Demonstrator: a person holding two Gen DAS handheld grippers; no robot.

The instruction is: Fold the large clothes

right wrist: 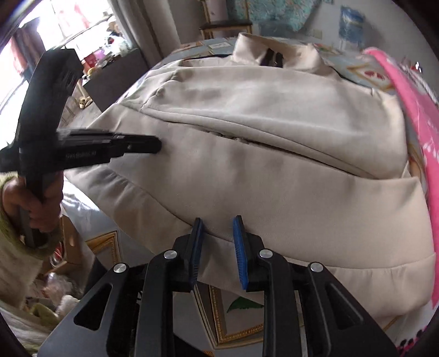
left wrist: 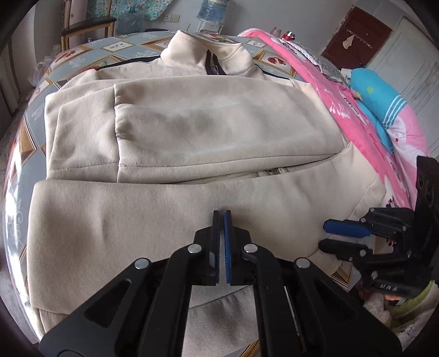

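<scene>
A large cream zip-up jacket [left wrist: 192, 131] lies on the table, collar far from me, both sleeves folded across the chest. It also fills the right wrist view [right wrist: 274, 137]. My left gripper [left wrist: 222, 214] is shut with nothing between its pads, just above the lower sleeve; it shows from the side in the right wrist view [right wrist: 157, 144]. My right gripper [right wrist: 218, 222] is open, its jaws on either side of the jacket's near hem edge. It shows at the right of the left wrist view [left wrist: 325, 233], jaws apart at the jacket's right edge.
The patterned blue-grey tablecloth [left wrist: 24, 142] covers the table. A pink blanket [left wrist: 370, 131] and a blue cushion [left wrist: 378, 93] lie along the right side. A wooden chair [left wrist: 87, 24] stands behind the table. A dark cabinet [right wrist: 120, 71] stands at the left.
</scene>
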